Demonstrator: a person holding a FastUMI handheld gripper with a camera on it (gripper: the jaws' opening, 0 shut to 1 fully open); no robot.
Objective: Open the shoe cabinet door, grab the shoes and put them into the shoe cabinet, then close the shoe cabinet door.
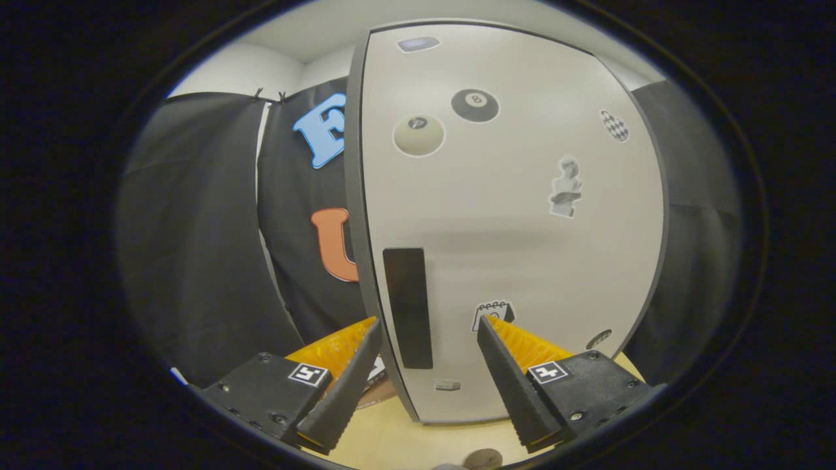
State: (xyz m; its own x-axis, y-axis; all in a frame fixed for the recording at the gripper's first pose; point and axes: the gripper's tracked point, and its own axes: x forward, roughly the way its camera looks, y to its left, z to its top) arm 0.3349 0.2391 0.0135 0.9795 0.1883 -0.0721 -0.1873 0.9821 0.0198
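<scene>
The shoe cabinet's white door (522, 248) stands upright close in front of me, covered with several stickers. A black vertical handle strip (406, 307) sits near its dark left edge (358, 215). My gripper (430, 321) is open. Its left fingertip (372, 336) is just outside the door's left edge and its right fingertip (486, 329) lies in front of the door face, so the handle and the edge lie between the fingers. Neither finger presses on the door. I cannot tell whether the door is shut or ajar.
The cabinet stands on a tan surface (392, 437). Black cloth walls (209, 261) hang to the left and right of it. A small round grey object (483, 459) lies on the surface near the fingers' base.
</scene>
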